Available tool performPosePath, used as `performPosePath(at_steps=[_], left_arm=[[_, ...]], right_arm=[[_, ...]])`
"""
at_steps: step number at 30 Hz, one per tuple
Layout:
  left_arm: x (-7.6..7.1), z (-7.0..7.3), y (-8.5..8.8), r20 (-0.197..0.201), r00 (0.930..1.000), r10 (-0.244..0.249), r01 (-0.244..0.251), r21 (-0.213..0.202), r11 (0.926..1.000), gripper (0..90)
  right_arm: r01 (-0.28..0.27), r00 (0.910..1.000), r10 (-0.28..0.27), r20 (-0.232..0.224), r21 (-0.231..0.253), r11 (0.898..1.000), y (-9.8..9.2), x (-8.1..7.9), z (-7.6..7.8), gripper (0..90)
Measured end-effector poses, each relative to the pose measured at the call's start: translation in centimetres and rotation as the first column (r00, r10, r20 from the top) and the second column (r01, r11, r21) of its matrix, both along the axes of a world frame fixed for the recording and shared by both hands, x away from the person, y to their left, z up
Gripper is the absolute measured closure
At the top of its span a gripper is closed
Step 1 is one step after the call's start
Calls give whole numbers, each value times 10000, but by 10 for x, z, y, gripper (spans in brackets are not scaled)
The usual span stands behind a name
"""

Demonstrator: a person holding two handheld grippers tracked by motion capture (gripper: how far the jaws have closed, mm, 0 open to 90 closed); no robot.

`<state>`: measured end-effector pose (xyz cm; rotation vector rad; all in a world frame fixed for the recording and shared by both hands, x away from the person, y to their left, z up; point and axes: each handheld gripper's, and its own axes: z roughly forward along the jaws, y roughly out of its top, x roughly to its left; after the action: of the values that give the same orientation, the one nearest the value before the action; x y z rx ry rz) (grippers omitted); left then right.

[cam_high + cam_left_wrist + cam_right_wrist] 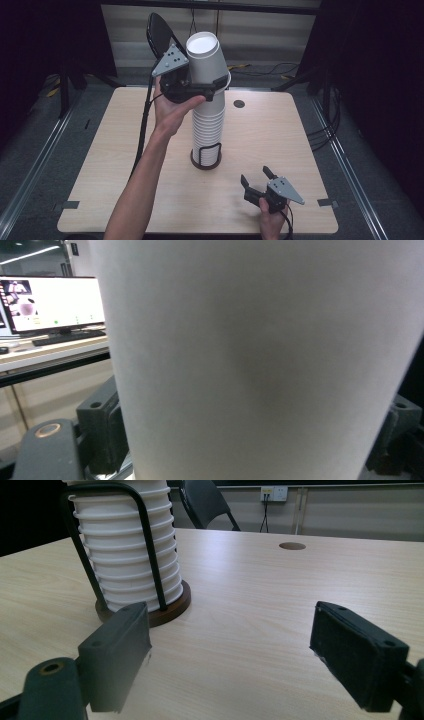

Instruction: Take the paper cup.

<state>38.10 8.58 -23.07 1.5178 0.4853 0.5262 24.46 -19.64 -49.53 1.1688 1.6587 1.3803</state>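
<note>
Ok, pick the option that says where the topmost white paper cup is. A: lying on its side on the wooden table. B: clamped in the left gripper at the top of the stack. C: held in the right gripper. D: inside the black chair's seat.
B: the left gripper is shut on the topmost white paper cup, tilted at the top of the stack of white paper cups; the right gripper hangs open and holds nothing.

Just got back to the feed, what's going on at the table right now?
A person's left gripper is clamped on the top white paper cup, tilted at the top of the tall stack of white paper cups. The stack stands upside down in a black wire holder with a round wooden base. The right gripper rests open on the light wooden table, holding nothing.
</note>
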Motion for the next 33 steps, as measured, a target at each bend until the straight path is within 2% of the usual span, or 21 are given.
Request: performPosePath(at_steps=[4,9,12,15,17,19,23,24,27,32,33], left_arm=[[-1,3,1,141,9999,-58,60,-152,9999,142],[-3,8,2,159,9997,-188,190,-148,9997,143],[-6,11,5,279,9996,-23,27,-160,9999,143],[-7,12,8,252,9995,187,-182,-184,9997,144],[-8,13,10,126,9996,256,-252,-346,9991,144],[-10,15,15,261,9992,308,-300,-338,9990,145],[-11,18,24,234,9993,295,-285,-430,9987,144],[-12,19,28,207,9996,189,-177,-558,9983,144],[-13,20,32,217,9995,207,-197,-494,9986,144],[-13,17,44,131,9998,128,-122,-450,9989,143],[-13,15,49,7,9999,128,-128,-494,9987,143]], right_arm=[[-17,10000,17,-37,-20,10000,0,0,0,158],[-44,10000,44,-88,-70,10000,0,1,0,160],[-61,9999,60,-95,-103,9999,1,0,0,161],[-47,10000,46,-57,-110,9999,1,0,0,162],[-49,10000,48,-60,-111,9999,1,0,0,162],[-55,10000,54,-58,-118,9999,1,0,0,163],[-64,10000,63,-61,-121,9999,1,0,0,164],[-78,9999,78,-73,-131,9999,1,0,0,164],[-84,9999,83,-69,-135,9999,1,0,0,164],[-72,9999,70,-87,-171,9998,1,0,0,165],[-69,9999,67,-85,-178,9998,2,0,0,165]])
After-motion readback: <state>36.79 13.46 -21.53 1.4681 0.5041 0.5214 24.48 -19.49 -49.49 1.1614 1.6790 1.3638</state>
